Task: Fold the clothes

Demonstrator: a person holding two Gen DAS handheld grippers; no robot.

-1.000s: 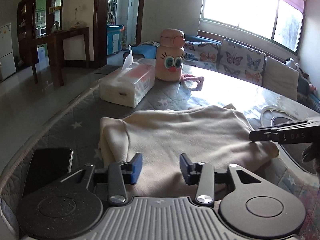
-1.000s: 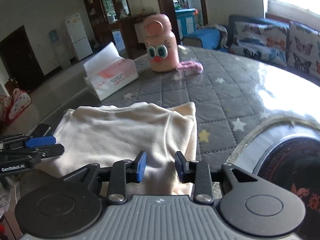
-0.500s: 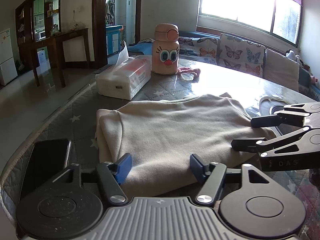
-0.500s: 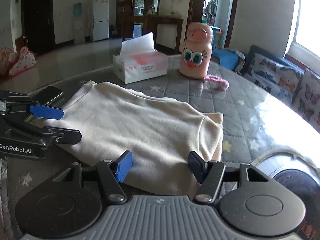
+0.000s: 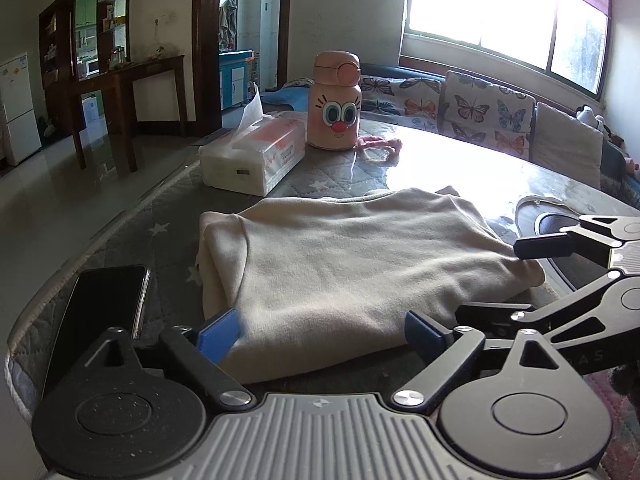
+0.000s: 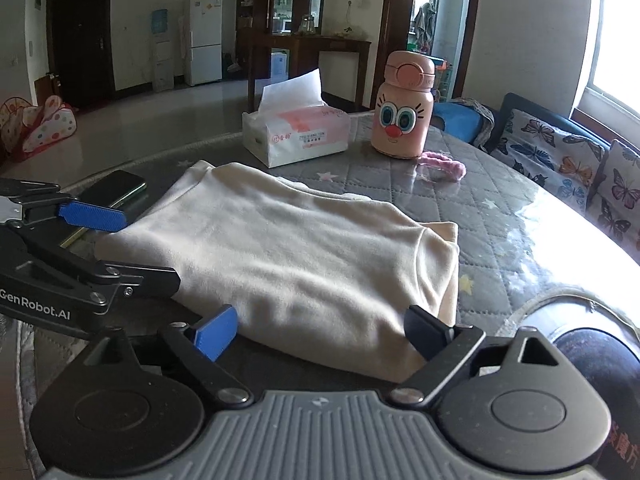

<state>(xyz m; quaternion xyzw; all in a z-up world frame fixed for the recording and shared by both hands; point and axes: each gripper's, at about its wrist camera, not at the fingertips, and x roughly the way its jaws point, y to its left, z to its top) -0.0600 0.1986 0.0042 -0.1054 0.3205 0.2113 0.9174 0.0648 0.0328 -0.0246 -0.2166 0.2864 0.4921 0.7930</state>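
Note:
A cream garment (image 5: 352, 264) lies folded in a flat rectangle on the grey quilted table cover (image 5: 328, 184); it also shows in the right wrist view (image 6: 304, 256). My left gripper (image 5: 320, 332) is open and empty at the garment's near edge. My right gripper (image 6: 320, 330) is open and empty at the near edge further right. Each gripper shows in the other's view, the right one (image 5: 536, 280) open at the garment's right side, the left one (image 6: 120, 248) open at its left side.
A black phone (image 5: 100, 304) lies left of the garment near the table edge. A tissue box (image 5: 256, 156), a pink cartoon bottle (image 5: 336, 116) and a pink band (image 5: 380, 146) stand behind. A round dark inset (image 6: 592, 344) lies right. A sofa stands behind.
Both grippers have opened wide, let go of the garment and drawn back towards its near edge. The folded garment lies still on the table.

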